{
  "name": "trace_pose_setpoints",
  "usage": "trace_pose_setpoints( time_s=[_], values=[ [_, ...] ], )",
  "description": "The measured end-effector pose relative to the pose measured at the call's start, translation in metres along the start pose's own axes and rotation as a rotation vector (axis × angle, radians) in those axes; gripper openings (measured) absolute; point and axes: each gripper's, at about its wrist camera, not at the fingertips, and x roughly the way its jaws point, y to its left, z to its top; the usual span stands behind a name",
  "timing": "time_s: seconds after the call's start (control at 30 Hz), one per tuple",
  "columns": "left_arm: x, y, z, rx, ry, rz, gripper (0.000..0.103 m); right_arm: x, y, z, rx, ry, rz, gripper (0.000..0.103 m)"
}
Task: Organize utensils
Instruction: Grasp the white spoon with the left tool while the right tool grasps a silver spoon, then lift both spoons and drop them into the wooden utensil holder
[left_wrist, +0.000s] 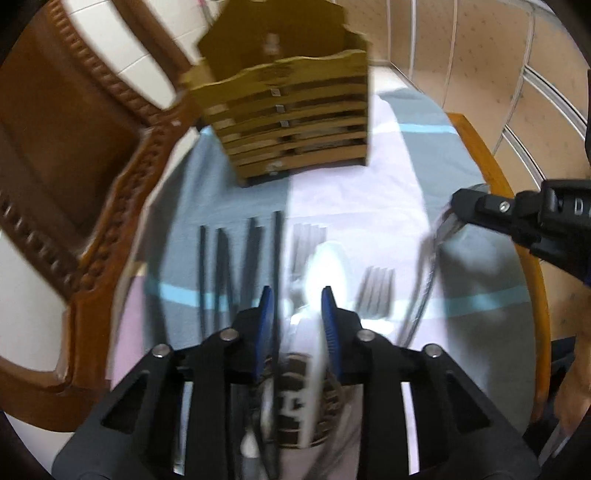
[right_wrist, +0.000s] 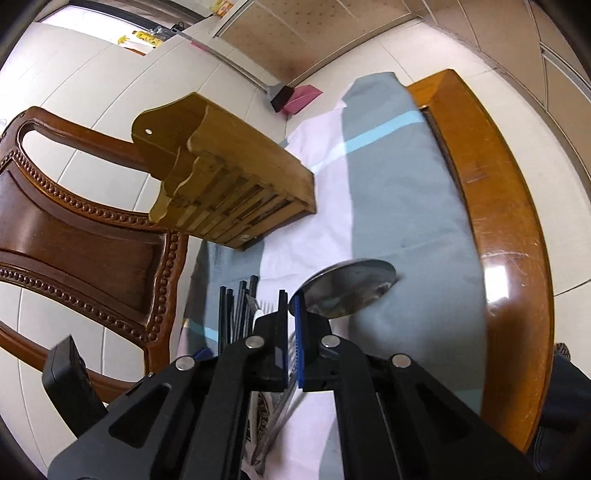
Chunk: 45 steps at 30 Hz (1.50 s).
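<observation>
Right gripper (right_wrist: 291, 295) jaws are clamped on the metal spoon (right_wrist: 349, 290): handle runs back between the pads toward the camera, bowl sticks out ahead and to the right, clear of the cloth (right_wrist: 406, 206).

Left gripper (left_wrist: 297, 295) jaws stand partly open around the white spoon (left_wrist: 327, 269). Blur hides pad contact, so I can't tell if it is gripped. Its long axis runs along the fingers.

Wooden holder (right_wrist: 229, 184) stands ahead and left of the right jaws, and straight ahead of the left ones. Black chopsticks (left_wrist: 236, 258) and forks (left_wrist: 375, 291) lie on the cloth between.

My read: the right hand swings left, the left goes straight.
</observation>
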Motion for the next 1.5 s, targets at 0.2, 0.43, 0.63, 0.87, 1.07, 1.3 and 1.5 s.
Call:
trace_pose_setpoints(
  time_s=[0.2,0.43,0.63,0.87,1.07,1.3,1.5],
  values=[
    [0.018,-0.029,0.015,0.050,0.067,0.014,0.023,-0.005,-0.004,-0.001,0.010,-0.007,0.008,0.004],
    [0.042,-0.032,0.024,0.031,0.142,0.034,0.006,-0.009,-0.011,-0.001,0.027,-0.013,0.020,0.004],
    [0.019,-0.007,0.029,-0.069,0.065,-0.116,0.002,-0.015,-0.013,-0.001,0.016,-0.034,0.016,0.004],
    [-0.036,0.030,0.029,-0.151,-0.085,-0.191,0.002,-0.023,0.004,-0.004,-0.051,-0.063,0.033,0.004],
    [-0.082,0.051,0.037,-0.189,-0.217,-0.238,0.002,-0.046,0.039,-0.008,-0.200,-0.159,0.027,0.004],
    [-0.099,0.076,0.041,-0.213,-0.345,-0.277,0.002,-0.068,0.099,-0.012,-0.418,-0.305,-0.056,0.003],
    [-0.117,0.102,0.070,-0.247,-0.480,-0.301,0.002,-0.084,0.144,0.006,-0.551,-0.408,-0.121,0.002]
  ],
)
